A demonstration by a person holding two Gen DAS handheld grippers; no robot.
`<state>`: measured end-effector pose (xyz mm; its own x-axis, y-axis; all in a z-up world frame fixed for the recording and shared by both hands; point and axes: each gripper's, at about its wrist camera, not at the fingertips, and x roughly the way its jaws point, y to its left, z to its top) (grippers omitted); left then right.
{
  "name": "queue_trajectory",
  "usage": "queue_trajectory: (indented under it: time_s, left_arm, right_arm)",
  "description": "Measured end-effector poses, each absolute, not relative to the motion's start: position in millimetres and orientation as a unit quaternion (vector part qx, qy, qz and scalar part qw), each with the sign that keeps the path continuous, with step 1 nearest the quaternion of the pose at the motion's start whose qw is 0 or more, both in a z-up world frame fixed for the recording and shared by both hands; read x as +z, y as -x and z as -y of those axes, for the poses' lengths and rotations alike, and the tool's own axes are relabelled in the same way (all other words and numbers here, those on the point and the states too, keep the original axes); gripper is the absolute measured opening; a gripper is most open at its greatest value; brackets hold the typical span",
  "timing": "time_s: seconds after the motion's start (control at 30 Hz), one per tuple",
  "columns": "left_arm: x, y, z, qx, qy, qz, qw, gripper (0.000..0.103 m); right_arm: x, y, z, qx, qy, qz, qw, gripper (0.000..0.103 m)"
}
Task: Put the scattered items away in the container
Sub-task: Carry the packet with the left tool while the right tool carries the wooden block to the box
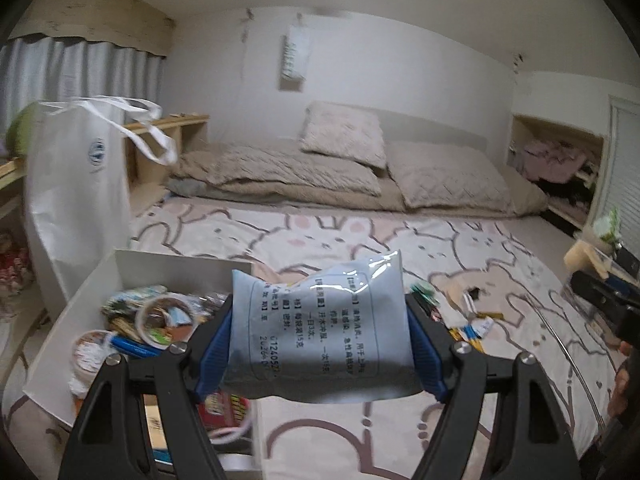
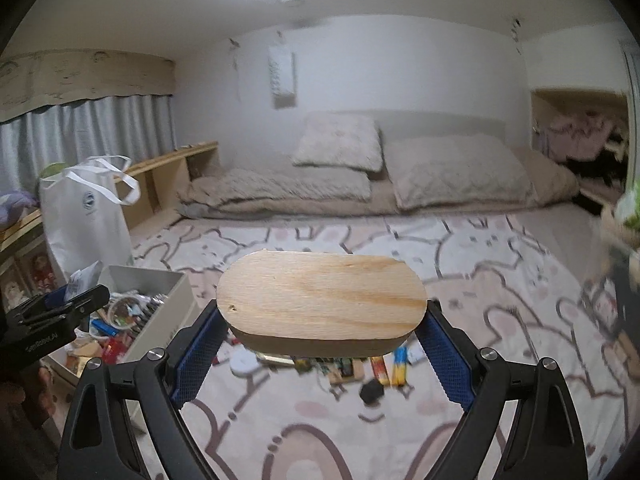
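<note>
A bed [image 1: 400, 240] with a bunny sheet fills both views. Left gripper [image 1: 320, 336] jaws clamp a pouch [image 1: 320, 320]; right gripper [image 2: 322, 332] jaws clamp a wood block [image 2: 320, 296]. The box [image 1: 180, 264] sits lower left, clutter [image 2: 360, 368] scattered beneath the block.

Pale blue printed sachet [image 1: 320, 332], light-grained wooden oval [image 2: 322, 300], pink bunny-patterned bedsheet [image 2: 480, 280], white container [image 1: 168, 264]

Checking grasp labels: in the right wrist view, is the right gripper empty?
No, the right gripper holds an oval wooden piece between its blue pads, lifted above the bedspread.
</note>
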<state>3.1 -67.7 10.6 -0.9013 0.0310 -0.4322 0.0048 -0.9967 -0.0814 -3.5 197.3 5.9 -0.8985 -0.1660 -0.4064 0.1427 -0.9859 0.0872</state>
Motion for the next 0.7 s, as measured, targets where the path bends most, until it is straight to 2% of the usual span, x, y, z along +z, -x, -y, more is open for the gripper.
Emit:
queue_trajectory:
  time_s: [0.37, 0.7]
  left_arm:
    - [28, -25, 164, 0.975, 0.189, 0.069, -0.1, 0.077]
    - [6, -28, 223, 0.959, 0.22, 0.09, -0.157, 0.077]
  right_arm:
    - [29, 21, -144, -0.974, -0.183, -0.001, 0.135, 0.093]
    - [35, 35, -86, -0.96, -0.189, -0.003, 0.208, 0.093]
